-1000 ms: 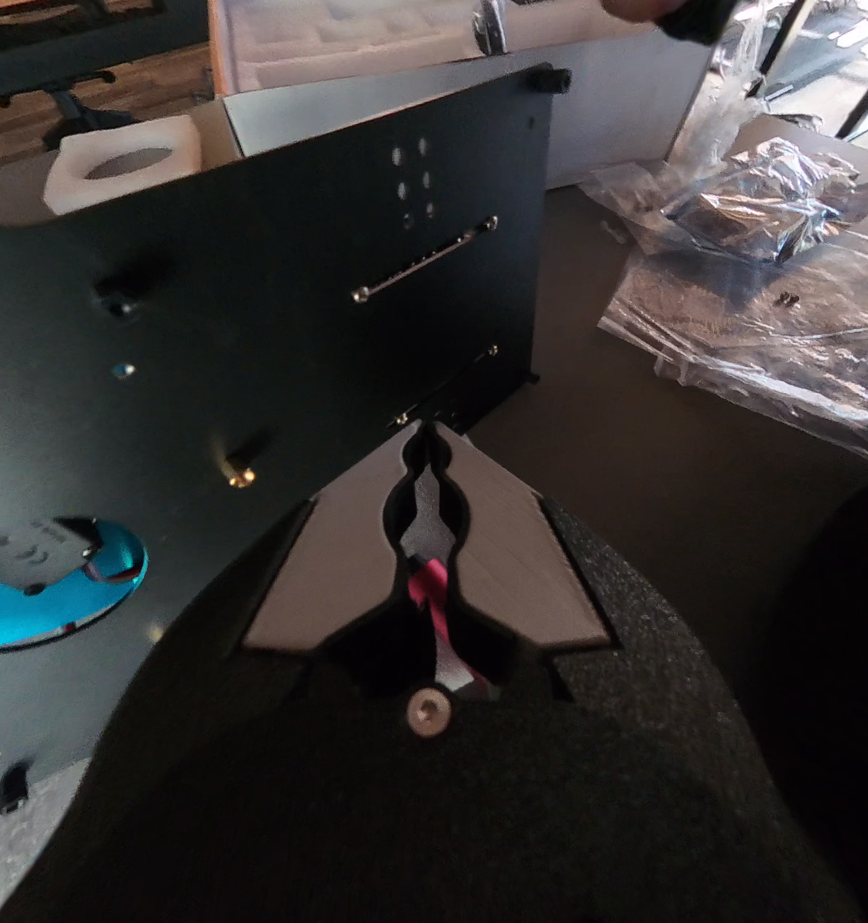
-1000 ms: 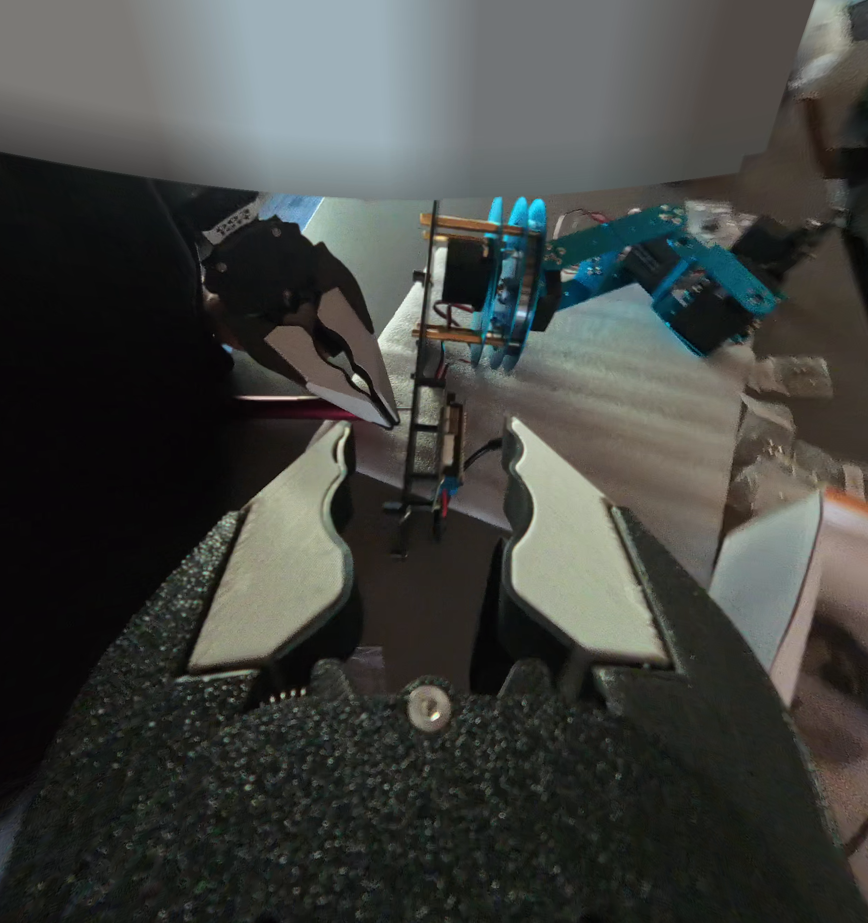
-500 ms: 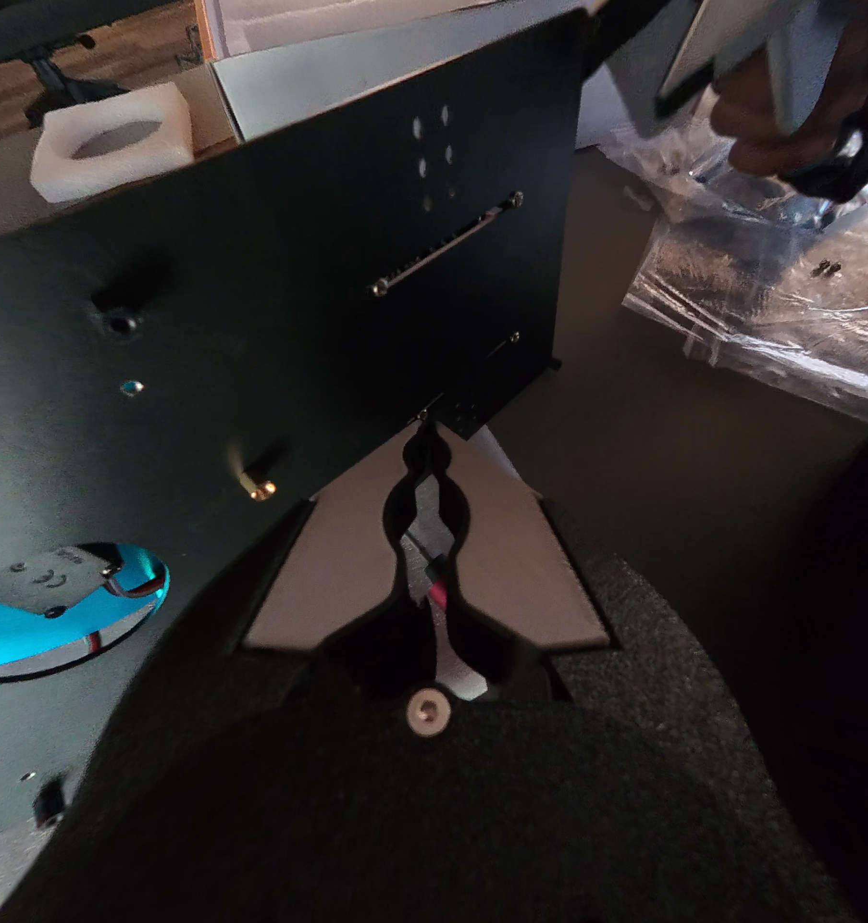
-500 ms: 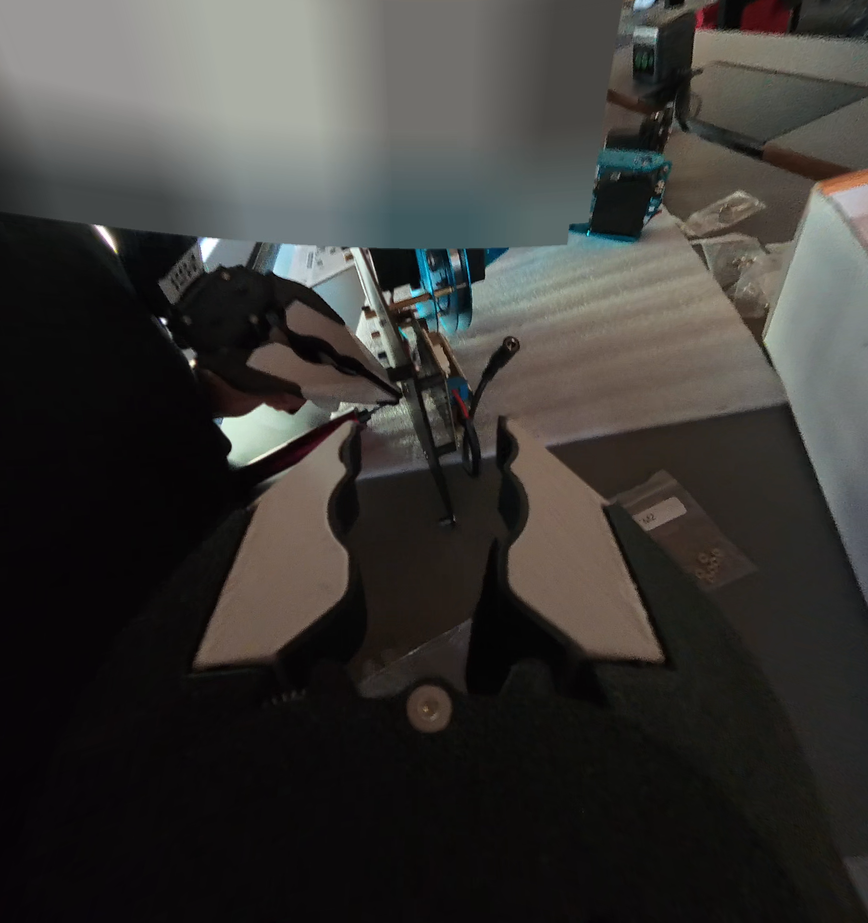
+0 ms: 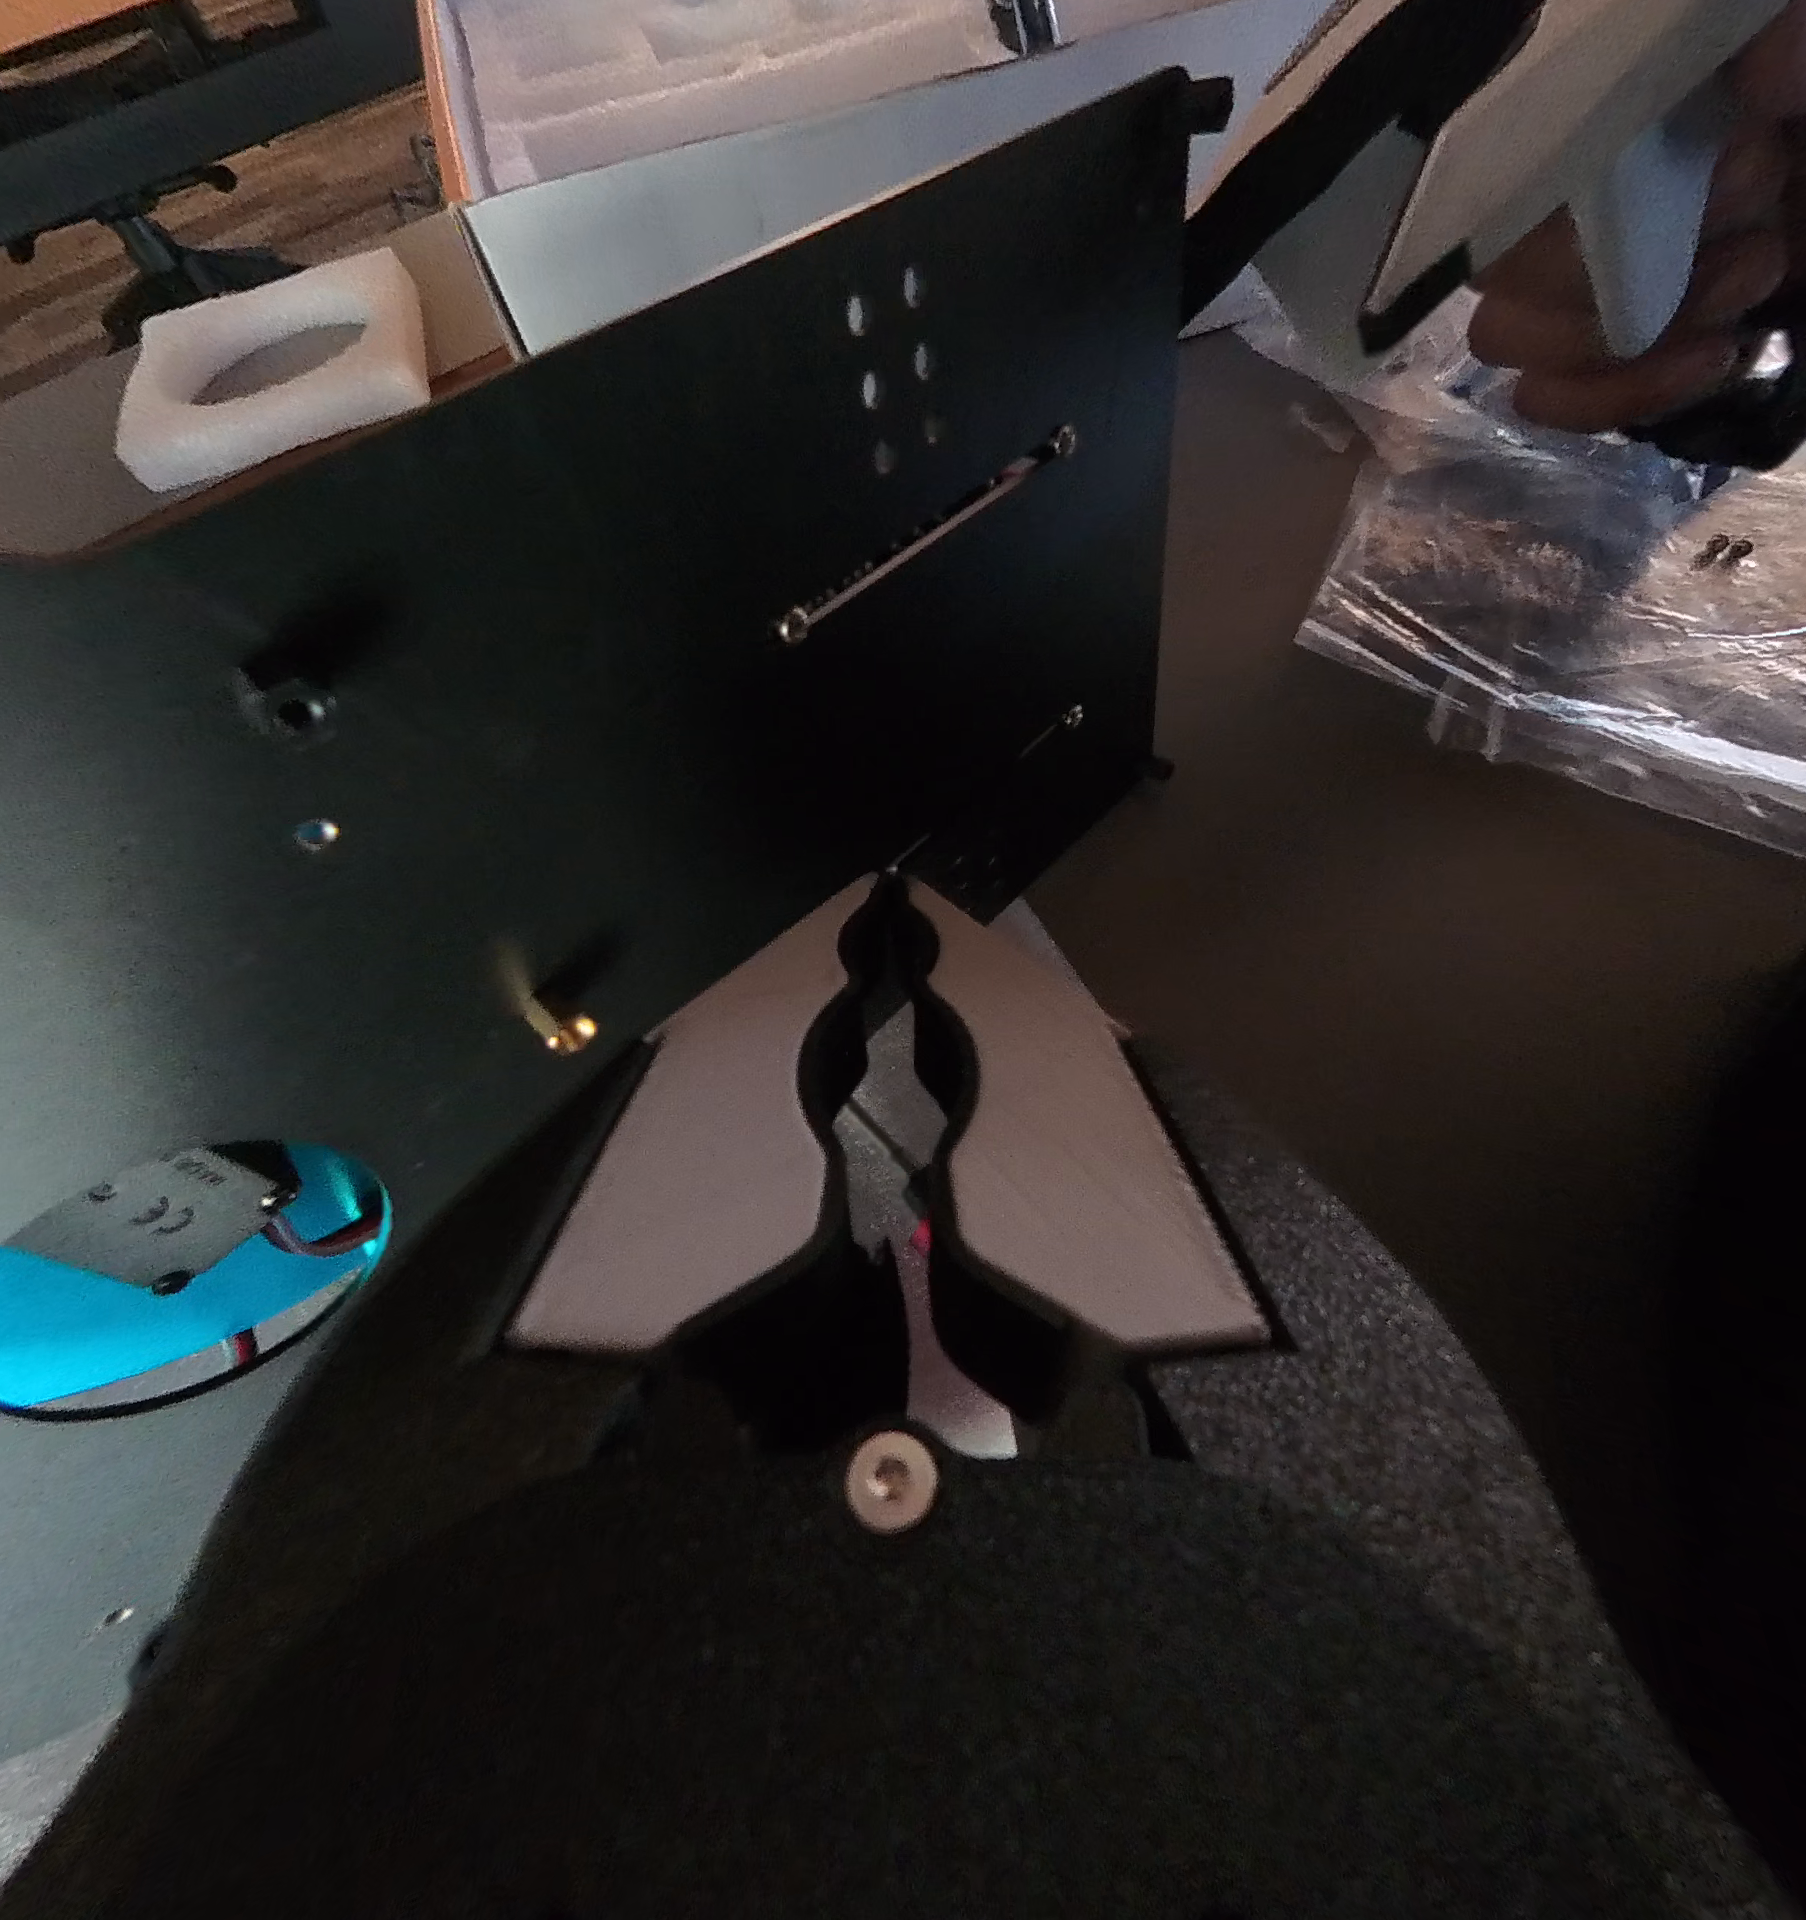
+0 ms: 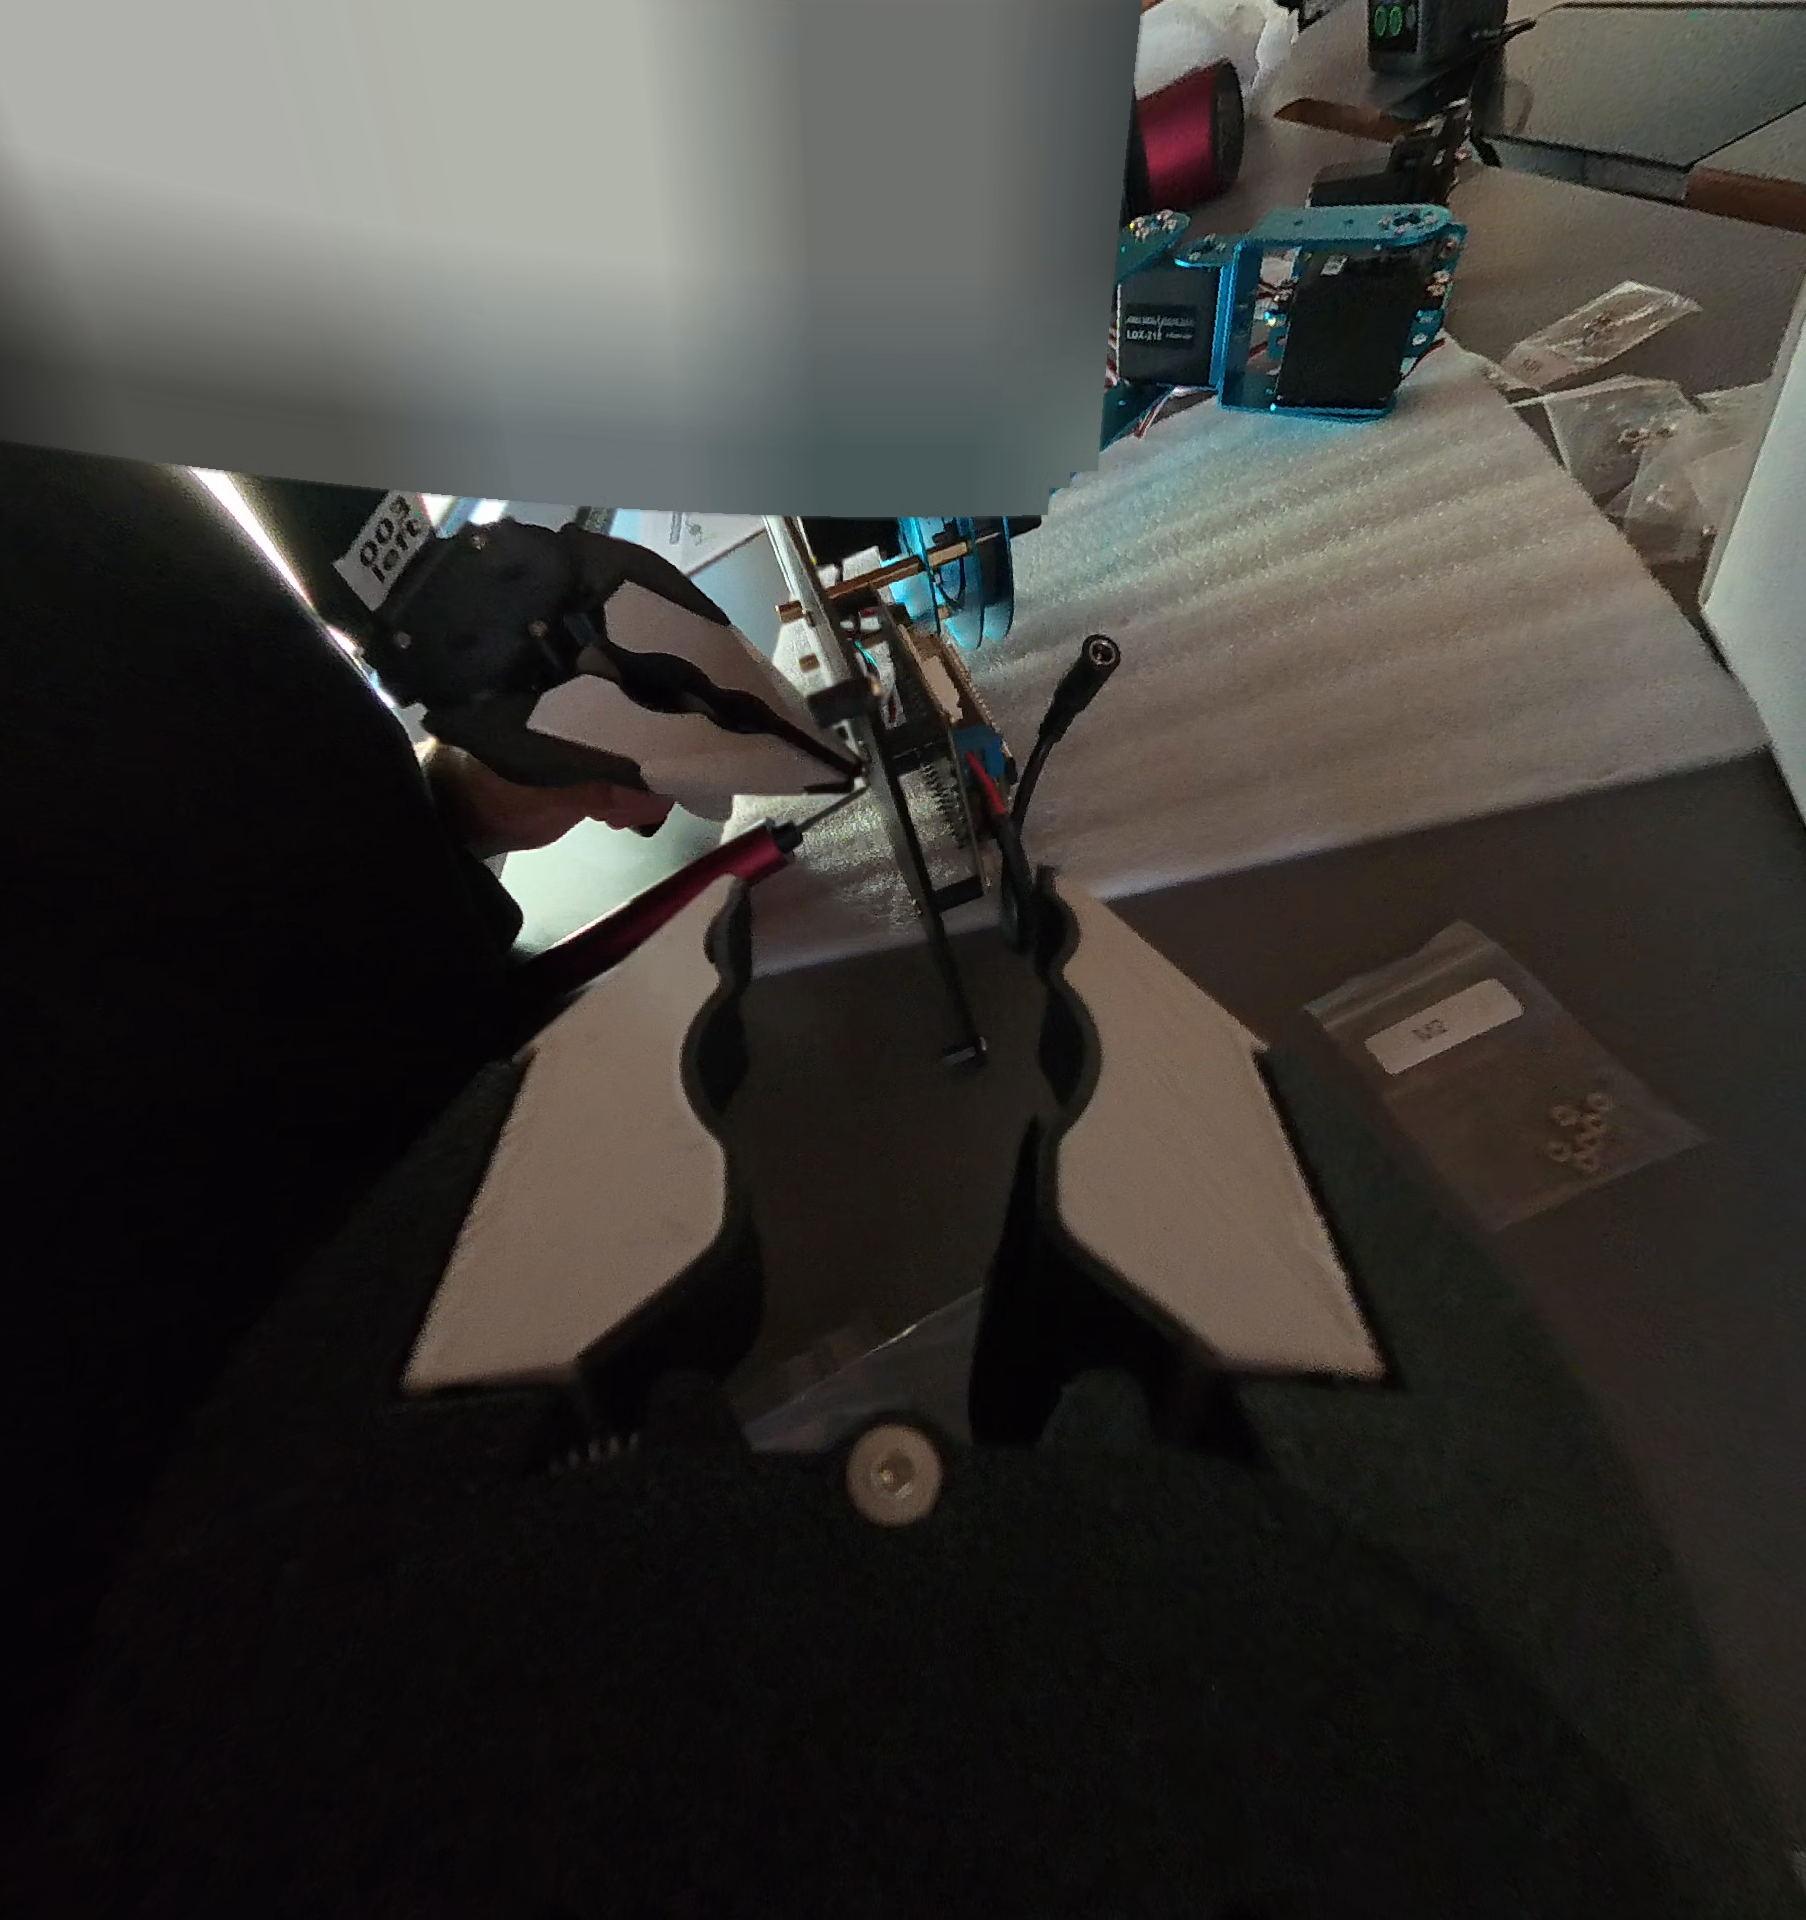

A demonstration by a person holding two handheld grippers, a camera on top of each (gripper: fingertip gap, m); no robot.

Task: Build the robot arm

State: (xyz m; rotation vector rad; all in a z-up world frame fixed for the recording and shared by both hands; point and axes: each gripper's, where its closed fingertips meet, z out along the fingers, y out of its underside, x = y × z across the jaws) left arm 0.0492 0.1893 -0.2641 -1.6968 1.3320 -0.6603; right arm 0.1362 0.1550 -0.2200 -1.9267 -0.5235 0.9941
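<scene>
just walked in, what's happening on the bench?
A person works with two tools. The left hand-held gripper is shut on the lower edge of an upright black plate that carries a circuit board on its far side. The right hand-held gripper is open, near the board's black cable. A red screwdriver lies alongside.
</scene>
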